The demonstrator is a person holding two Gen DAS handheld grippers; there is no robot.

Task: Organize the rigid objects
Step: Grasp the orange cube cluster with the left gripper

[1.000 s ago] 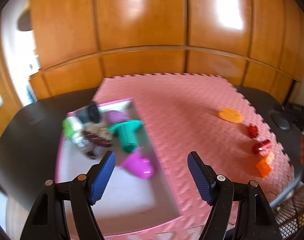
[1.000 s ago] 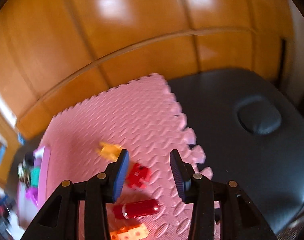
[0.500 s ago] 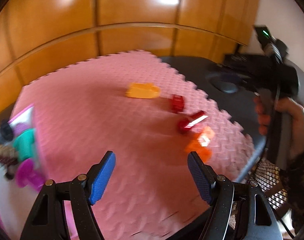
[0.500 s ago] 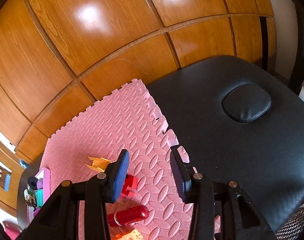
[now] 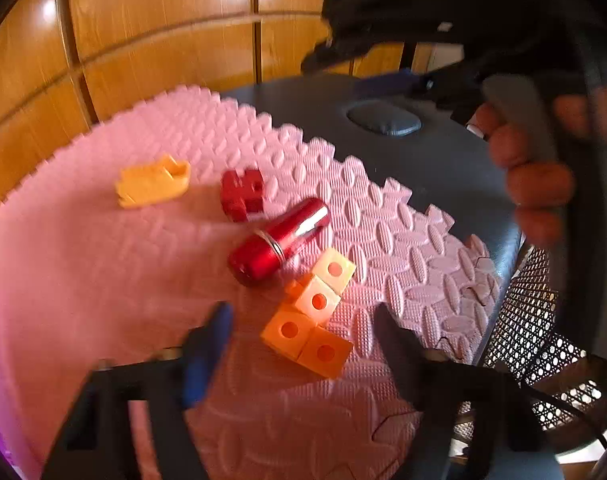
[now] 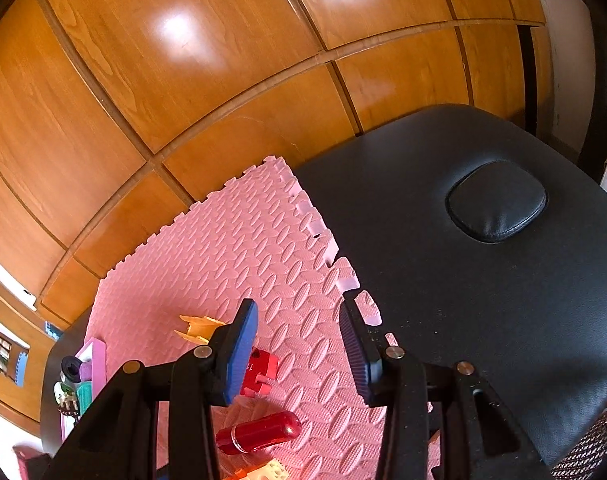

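In the left wrist view my left gripper [image 5: 299, 344] is open and empty, low over the pink foam mat [image 5: 83, 264]. An orange block cluster [image 5: 309, 316] lies just ahead between its fingers. Beyond it lie a red metal cylinder [image 5: 279, 242], a red block [image 5: 241, 194] and a yellow piece [image 5: 153, 180]. My right gripper [image 6: 299, 348] is open and empty, raised above the mat's right edge. Below it show the red block [image 6: 259, 372], the red cylinder [image 6: 259, 432], the yellow piece [image 6: 199, 326] and the orange cluster [image 6: 263, 472].
The mat lies on a black padded table [image 6: 483, 300] with an oval cushion [image 6: 497, 202]. A pink tray [image 6: 93, 360] with several toys stands at the far left. Wooden panels [image 6: 223, 80] rise behind. The hand holding the right gripper [image 5: 535, 176] fills the upper right of the left wrist view.
My left gripper swung right from the tray and dropped toward the orange cluster. My right gripper rose and tilted back, so the objects sit lower in its view.
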